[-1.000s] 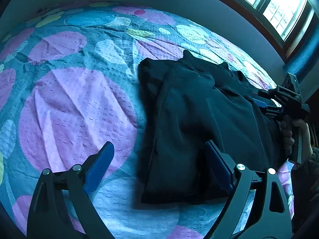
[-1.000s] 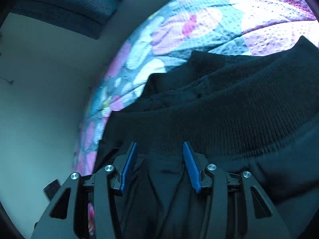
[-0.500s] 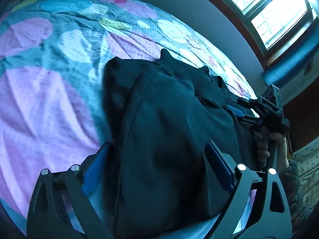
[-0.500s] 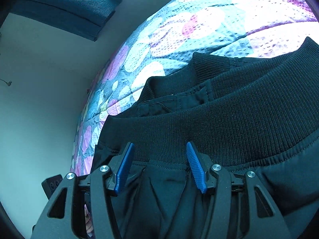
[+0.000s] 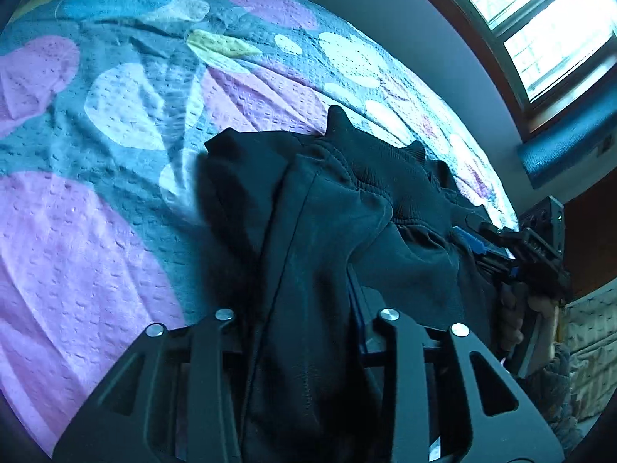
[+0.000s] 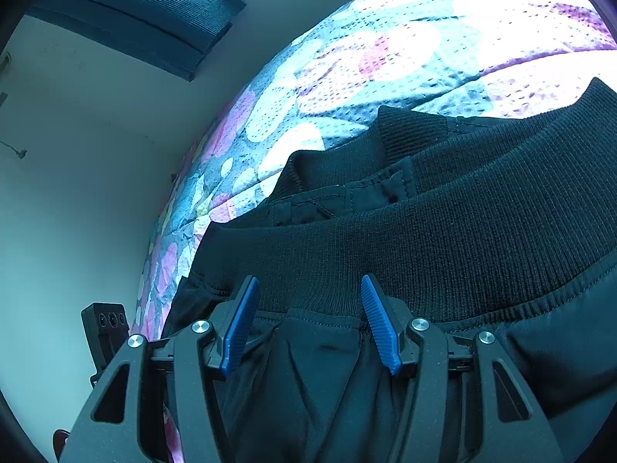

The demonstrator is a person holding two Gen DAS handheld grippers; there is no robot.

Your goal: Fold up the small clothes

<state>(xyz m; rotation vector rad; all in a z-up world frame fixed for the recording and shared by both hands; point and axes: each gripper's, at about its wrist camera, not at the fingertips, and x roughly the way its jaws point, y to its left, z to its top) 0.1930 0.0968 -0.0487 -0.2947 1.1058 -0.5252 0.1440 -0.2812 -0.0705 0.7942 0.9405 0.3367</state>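
Note:
A small black jacket (image 5: 308, 231) with ribbed cuffs and hem lies on the patterned bedspread (image 5: 96, 212). My left gripper (image 5: 304, 316) is shut on a bunched fold of the jacket; the cloth covers its fingertips. In the right wrist view the jacket's ribbed hem (image 6: 443, 239) fills the frame. My right gripper (image 6: 308, 328) has its blue pads partly apart, straddling the gathered cloth just under the hem. The right gripper also shows in the left wrist view (image 5: 501, 254) at the jacket's far right edge.
The bedspread (image 6: 366, 58) has pink, white and blue blotches and reaches a pale wall (image 6: 77, 154). A window (image 5: 540, 19) and a blue curtain (image 5: 567, 146) are at the upper right. The left gripper's body (image 6: 108, 328) shows at the lower left.
My left gripper has moved forward over the jacket's near edge and closed on it, from wide open. The cloth has bunched up. My right gripper has hardly moved.

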